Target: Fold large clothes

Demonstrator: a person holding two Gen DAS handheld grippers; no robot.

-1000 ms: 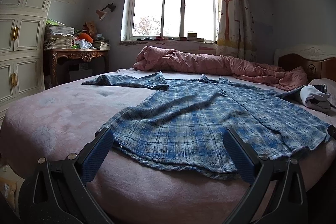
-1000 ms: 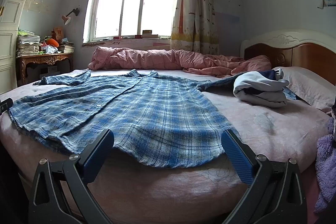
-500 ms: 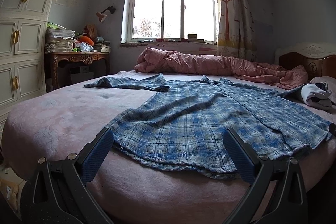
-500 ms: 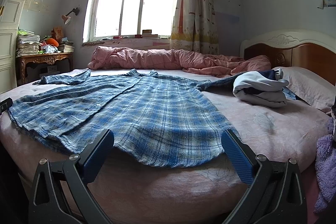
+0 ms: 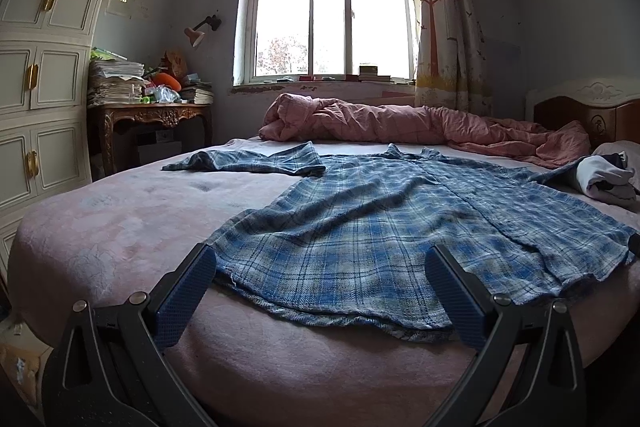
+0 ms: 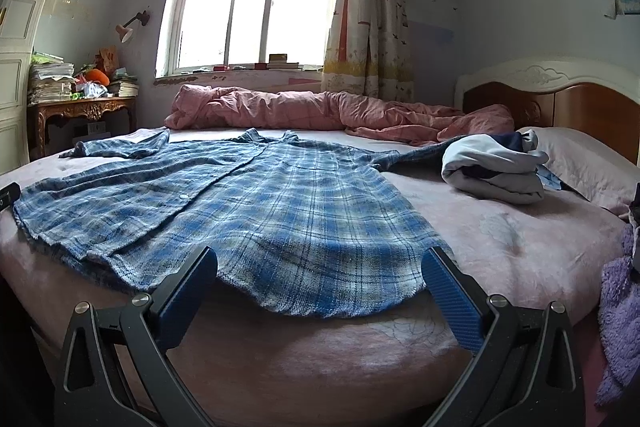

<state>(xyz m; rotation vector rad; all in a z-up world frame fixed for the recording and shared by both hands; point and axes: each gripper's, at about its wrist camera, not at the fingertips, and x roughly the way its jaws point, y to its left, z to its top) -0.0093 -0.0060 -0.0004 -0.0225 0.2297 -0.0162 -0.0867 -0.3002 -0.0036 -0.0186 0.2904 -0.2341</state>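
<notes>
A blue plaid shirt [image 5: 380, 223] [image 6: 248, 203] lies spread flat, front up and buttoned, on the pink bed [image 5: 120, 227] [image 6: 500, 239]. Its hem reaches the near edge and its collar points toward the window. One sleeve stretches to the far left; the other runs under a folded pile at the right. My left gripper [image 5: 320, 283] hovers open just short of the hem's left part, nothing between its blue pads. At the hem's right part my right gripper [image 6: 320, 283] is likewise open and empty.
A folded grey and navy clothes pile [image 6: 492, 167] [image 5: 608, 179] sits by the pillow [image 6: 580, 163]. A rumpled pink quilt [image 5: 400, 127] lies along the far side. A cluttered wooden desk [image 5: 152, 115] and white cabinet [image 5: 40, 87] stand left; a purple fleece [image 6: 620, 307] hangs at right.
The left wrist view has shifted slightly, showing the shirt a bit further right and lower. The right gripper has barely moved. Both stay open.
</notes>
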